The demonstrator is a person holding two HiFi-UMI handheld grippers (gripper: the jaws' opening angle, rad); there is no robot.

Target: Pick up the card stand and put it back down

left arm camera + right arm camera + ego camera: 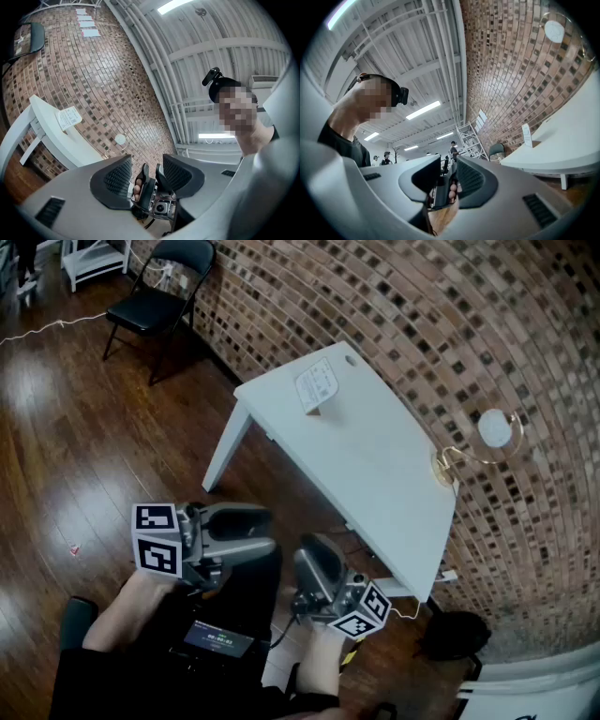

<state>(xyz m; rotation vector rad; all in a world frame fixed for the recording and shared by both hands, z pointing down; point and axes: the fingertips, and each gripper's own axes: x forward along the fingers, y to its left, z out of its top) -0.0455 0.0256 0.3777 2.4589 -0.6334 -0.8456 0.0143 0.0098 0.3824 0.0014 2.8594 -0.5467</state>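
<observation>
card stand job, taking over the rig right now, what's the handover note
Left gripper: open, empty, held low by the person's lap, short of the table.
Right gripper: open, empty, close beside the left one.
Card stand: standing near the far end of the white table, not touched by either gripper.
Done: nothing yet.
Left: reach to the stand, grip it, lift it, set it back down.

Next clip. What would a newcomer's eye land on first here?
The white table, set slantwise against the brick wall, with the card stand upright near its far end. Then the left gripper and right gripper, both open and empty, held low by the person's lap and pointing at each other, well short of the stand.
</observation>
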